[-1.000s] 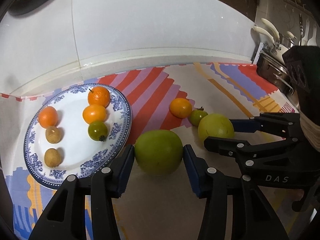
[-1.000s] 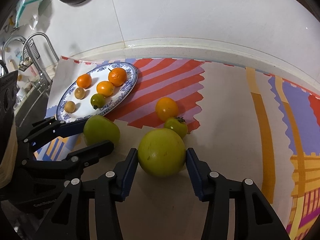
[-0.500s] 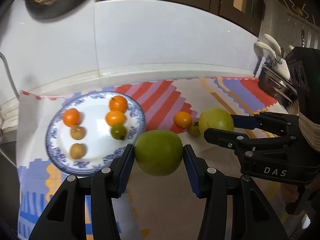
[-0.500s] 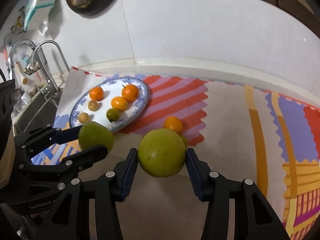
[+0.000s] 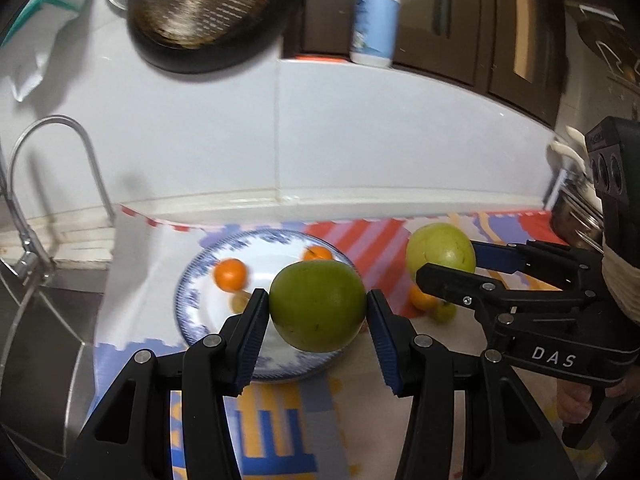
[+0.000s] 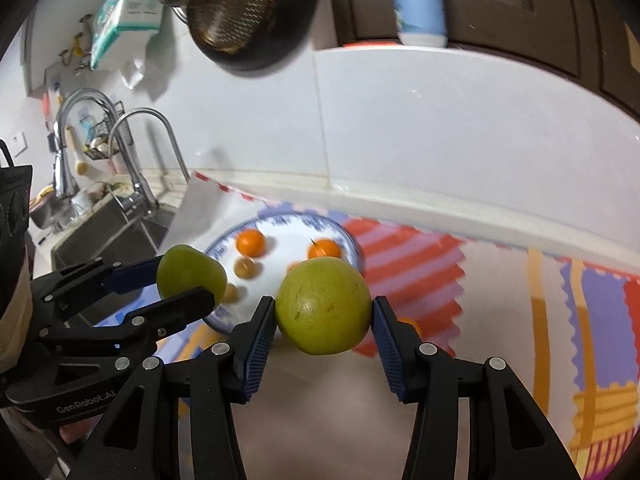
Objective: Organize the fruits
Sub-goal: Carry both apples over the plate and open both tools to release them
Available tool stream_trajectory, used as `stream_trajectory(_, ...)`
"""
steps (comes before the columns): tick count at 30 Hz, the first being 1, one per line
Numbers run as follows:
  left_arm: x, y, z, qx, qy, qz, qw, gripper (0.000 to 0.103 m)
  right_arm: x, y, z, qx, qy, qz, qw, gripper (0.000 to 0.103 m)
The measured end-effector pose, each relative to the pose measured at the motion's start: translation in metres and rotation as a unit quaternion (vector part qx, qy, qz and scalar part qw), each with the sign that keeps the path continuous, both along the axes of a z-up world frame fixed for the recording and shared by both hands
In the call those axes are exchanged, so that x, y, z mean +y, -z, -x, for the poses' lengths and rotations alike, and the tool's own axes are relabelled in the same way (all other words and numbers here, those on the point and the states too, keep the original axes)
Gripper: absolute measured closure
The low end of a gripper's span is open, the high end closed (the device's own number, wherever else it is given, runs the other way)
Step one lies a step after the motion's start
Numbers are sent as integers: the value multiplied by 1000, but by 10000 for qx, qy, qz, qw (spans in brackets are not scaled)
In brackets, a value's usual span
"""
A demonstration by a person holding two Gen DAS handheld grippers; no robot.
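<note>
My left gripper is shut on a big dark-green fruit, held in the air over the near rim of the blue-and-white plate. My right gripper is shut on a big yellow-green fruit, also lifted, just right of the plate. Each gripper shows in the other's view: the right gripper with its fruit, the left gripper with its fruit. Small oranges and brownish fruits lie on the plate. An orange and a small green fruit rest on the mat.
A striped mat covers the counter. A sink with taps lies to the left. A white tiled wall runs behind, with a dark pan and a white bottle above it. Metal pots stand at the far right.
Both grippers have risen off the mat with their big green fruits and shifted toward the plate; the view now takes in the wall, pan and bottle above.
</note>
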State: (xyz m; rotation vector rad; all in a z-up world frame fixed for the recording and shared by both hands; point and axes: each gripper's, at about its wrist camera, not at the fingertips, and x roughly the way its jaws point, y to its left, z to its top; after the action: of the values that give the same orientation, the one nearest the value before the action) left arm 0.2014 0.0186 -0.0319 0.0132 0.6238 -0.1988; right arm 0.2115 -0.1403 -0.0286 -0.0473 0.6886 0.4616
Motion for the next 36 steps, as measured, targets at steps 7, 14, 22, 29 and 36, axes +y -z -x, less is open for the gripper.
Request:
stream_trajectory(7,30,-6,-13,-96,-380,-141,9991,54,35,-8,-24,-73,-306,-59,9995,54)
stream_trajectory(14,54,-1,-32,-39,-551,-177,9983,54,68,-6,-48,34,-606,0,9982,54)
stream_trajectory(22,77,22,-62,223,-679,-222,9972,54,93,17,-88,414,-633,237,9969,54)
stream_trajectory(29,86,53,-89,663,-637,-176,9956,54,107,45,-112,675,-593,557,9944,54)
stream_trajectory(36,88,72,-104,970,-557,-7,9937,54,111,64,-126,898,-494,706,9922,54)
